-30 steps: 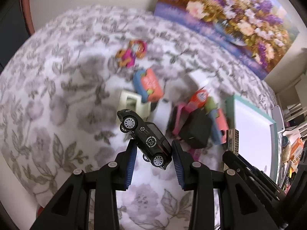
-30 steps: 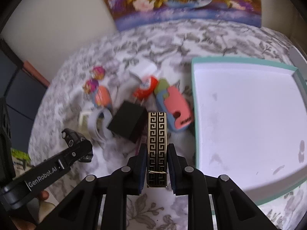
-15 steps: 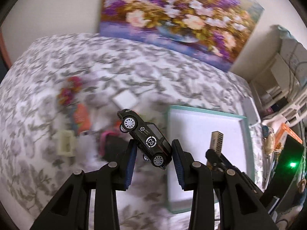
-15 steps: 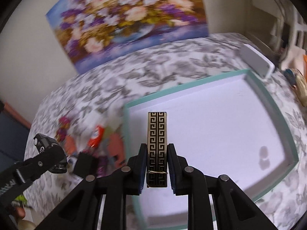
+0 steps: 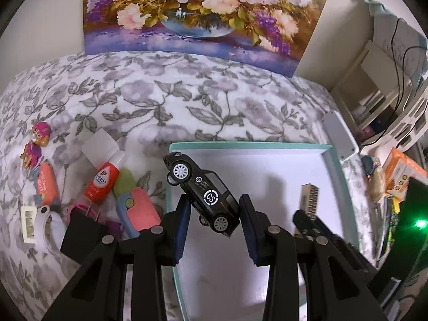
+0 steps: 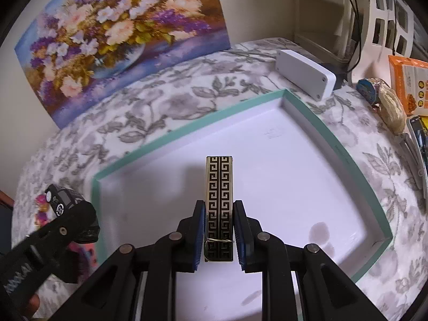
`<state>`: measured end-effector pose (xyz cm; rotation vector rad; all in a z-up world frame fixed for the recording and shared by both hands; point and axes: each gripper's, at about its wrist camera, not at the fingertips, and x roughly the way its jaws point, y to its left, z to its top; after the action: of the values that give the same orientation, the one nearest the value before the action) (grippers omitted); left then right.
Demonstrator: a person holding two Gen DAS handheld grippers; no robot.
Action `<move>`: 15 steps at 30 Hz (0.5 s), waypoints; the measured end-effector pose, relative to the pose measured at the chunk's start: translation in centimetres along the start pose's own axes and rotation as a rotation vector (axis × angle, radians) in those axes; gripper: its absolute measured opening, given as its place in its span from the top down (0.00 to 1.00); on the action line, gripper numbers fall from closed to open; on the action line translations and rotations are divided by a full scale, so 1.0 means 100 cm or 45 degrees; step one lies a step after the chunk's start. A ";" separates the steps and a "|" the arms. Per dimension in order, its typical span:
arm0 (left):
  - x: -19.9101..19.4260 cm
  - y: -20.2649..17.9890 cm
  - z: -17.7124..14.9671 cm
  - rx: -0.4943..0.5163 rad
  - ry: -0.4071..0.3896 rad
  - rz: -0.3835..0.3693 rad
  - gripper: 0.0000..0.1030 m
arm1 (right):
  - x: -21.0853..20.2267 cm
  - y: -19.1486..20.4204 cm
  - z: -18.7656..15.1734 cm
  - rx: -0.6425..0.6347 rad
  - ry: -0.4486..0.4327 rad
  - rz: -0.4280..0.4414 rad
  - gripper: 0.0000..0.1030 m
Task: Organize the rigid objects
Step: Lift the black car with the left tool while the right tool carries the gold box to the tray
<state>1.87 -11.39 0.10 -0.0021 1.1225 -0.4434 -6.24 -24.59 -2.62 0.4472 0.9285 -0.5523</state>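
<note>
Holding a toy in each gripper, I have swung both over from the pile to the tray (image 6: 345, 157). A second ago I was looking down at the pile; now the white tray floor is right under me. My left gripper (image 5: 215, 214) is squeezed on the black car (image 5: 203, 192), which hangs nose up above the tray's left edge. My right gripper (image 6: 218, 230) is squeezed on the gold bar (image 6: 219, 187), up over the middle of the tray. Nothing lies in the tray yet. I think the carrying part is done, so next I should go lower and let go. The other toys (image 5: 101, 179) wait on the flowery cloth (image 5: 187, 99).
</note>
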 end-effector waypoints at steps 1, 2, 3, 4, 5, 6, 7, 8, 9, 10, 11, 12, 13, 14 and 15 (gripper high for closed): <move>0.002 0.000 0.000 0.000 0.001 0.000 0.62 | 0.002 -0.002 0.000 0.000 0.000 -0.013 0.78; 0.003 0.001 -0.001 -0.003 0.002 -0.005 0.62 | 0.002 -0.004 0.000 0.001 -0.002 -0.017 0.78; 0.003 0.001 -0.001 -0.004 0.004 -0.015 0.62 | 0.002 -0.005 0.000 0.000 -0.002 -0.025 0.78; 0.004 0.001 -0.002 0.000 0.004 -0.022 0.62 | 0.003 -0.005 0.000 0.000 -0.001 -0.029 0.78; 0.004 0.000 -0.003 0.009 0.004 -0.026 0.62 | 0.003 -0.006 -0.001 -0.001 0.001 -0.031 0.78; 0.004 -0.002 -0.003 0.018 0.003 -0.025 0.62 | 0.003 -0.006 -0.001 -0.003 0.004 -0.031 0.78; 0.004 -0.003 -0.004 0.029 0.007 -0.026 0.62 | 0.004 -0.005 -0.002 -0.008 0.007 -0.031 0.78; 0.005 -0.003 -0.005 0.035 0.012 -0.027 0.62 | 0.005 -0.005 -0.002 -0.013 0.012 -0.031 0.78; 0.006 -0.003 -0.006 0.037 0.019 -0.029 0.62 | 0.005 -0.004 -0.003 -0.021 0.016 -0.032 0.78; 0.007 -0.003 -0.007 0.038 0.025 -0.030 0.62 | 0.006 -0.004 -0.003 -0.026 0.021 -0.034 0.78; 0.007 -0.002 -0.007 0.037 0.028 -0.028 0.62 | 0.007 -0.004 -0.004 -0.029 0.028 -0.036 0.78; 0.007 -0.001 -0.007 0.037 0.031 -0.028 0.62 | 0.008 -0.004 -0.005 -0.030 0.035 -0.036 0.78; 0.008 0.000 -0.007 0.035 0.034 -0.031 0.62 | 0.009 -0.005 -0.006 -0.030 0.044 -0.037 0.78; 0.008 0.000 -0.007 0.034 0.037 -0.036 0.62 | 0.010 -0.005 -0.007 -0.034 0.050 -0.041 0.78; 0.009 0.001 -0.007 0.032 0.043 -0.039 0.62 | 0.011 -0.005 -0.007 -0.037 0.054 -0.044 0.78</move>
<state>1.57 -11.47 -1.01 0.0102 1.1512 -0.4862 -6.46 -24.79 -4.00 0.4184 0.9850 -0.5616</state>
